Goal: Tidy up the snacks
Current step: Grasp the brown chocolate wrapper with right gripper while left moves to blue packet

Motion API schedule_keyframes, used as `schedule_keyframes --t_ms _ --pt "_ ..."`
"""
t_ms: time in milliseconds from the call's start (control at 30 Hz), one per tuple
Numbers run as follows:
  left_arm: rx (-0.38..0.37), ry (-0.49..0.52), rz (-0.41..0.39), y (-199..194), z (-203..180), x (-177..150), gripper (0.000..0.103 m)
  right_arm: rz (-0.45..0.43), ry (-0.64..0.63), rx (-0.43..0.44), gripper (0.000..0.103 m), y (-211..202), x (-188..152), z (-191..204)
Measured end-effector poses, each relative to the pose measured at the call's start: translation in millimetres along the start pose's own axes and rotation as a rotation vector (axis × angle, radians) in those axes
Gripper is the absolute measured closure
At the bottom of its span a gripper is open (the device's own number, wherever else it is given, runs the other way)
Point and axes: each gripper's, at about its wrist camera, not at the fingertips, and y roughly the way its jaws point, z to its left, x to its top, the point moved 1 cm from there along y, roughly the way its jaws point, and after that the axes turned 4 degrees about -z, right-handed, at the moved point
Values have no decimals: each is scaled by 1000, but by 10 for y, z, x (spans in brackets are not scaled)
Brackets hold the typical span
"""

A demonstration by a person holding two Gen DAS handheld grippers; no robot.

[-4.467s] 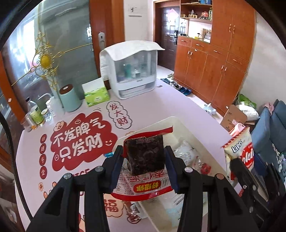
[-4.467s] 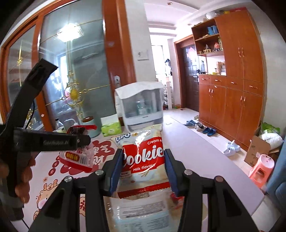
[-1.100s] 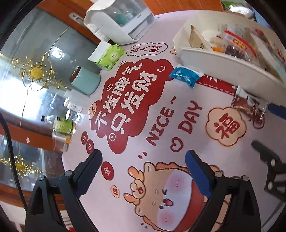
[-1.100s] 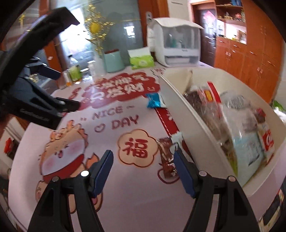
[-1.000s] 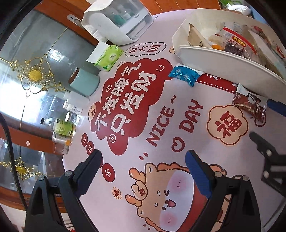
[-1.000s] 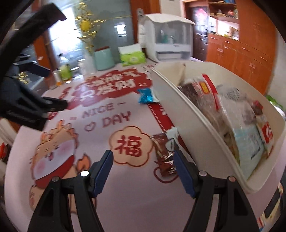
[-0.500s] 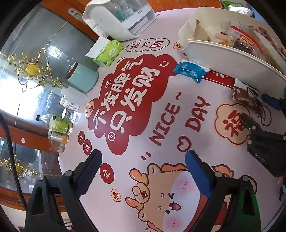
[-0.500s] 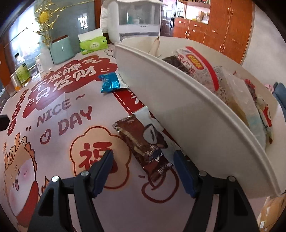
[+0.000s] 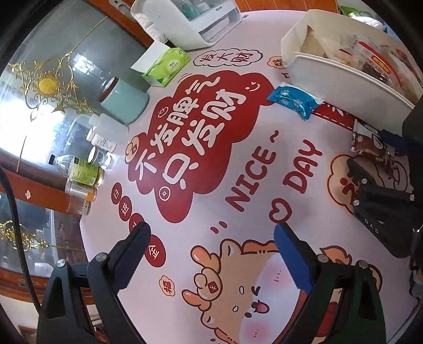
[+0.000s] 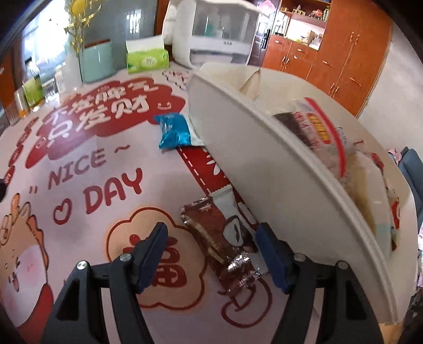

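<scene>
A brown snack packet (image 10: 219,238) lies on the printed tablecloth beside the white bin (image 10: 264,164). My right gripper (image 10: 211,239) is open and low, its jaws on either side of the packet. A blue snack packet (image 10: 173,131) lies further along the bin's wall. The bin holds several snack bags. In the left wrist view my left gripper (image 9: 211,251) is open and empty above the tablecloth; the blue packet (image 9: 293,100), brown packet (image 9: 370,148), bin (image 9: 343,82) and right gripper (image 9: 370,150) show at the right.
A green tissue box (image 9: 166,66), teal canister (image 9: 124,102), several bottles (image 9: 87,172) and a white appliance (image 9: 190,23) stand along the table's far edge by a glass door. Wooden cabinets (image 10: 343,53) are behind the bin.
Both grippers let go of their snack bags, which now lie in the bin. My right gripper has dropped and closed in until its open jaws straddle the brown packet. The left has barely moved.
</scene>
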Motion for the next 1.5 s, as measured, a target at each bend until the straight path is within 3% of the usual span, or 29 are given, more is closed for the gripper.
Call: schedule_keyframes --t_ms 67,100,133,233,400,533,667,900,967,1133,1500 --pt "-12 -19 7 35 40 27 9 17 12 31 36 28 33 -11" --pt "-18 -26 9 52 51 45 9 20 16 47 44 32 38 -20" --pt "-24 -30 9 72 62 70 9 20 20 56 63 24 41 -37" --pt "-28 -23 8 148 50 157 9 36 38 100 67 7 33 -110" --pt "-71 -38 3 302 -77 397 9 61 27 230 70 -115 -79 -250" --pt "-164 -140 13 499 -239 670 9 41 13 384 71 -371 -227 -362" --pt "-266 -274 44 736 -390 899 9 -39 -58 461 71 -706 -344 -422" --pt "-312 -423 49 981 -565 1160 11 -118 -125 502 71 -945 -413 -531" --pt "-307 -444 51 1029 -579 1192 24 -128 -130 520 71 -980 -423 -580" --pt "-310 -519 81 1192 -548 1183 31 -176 -138 551 71 -1064 -408 -725" --pt "-306 -617 32 1043 -304 1052 32 -240 -155 567 71 -1176 -344 -945"
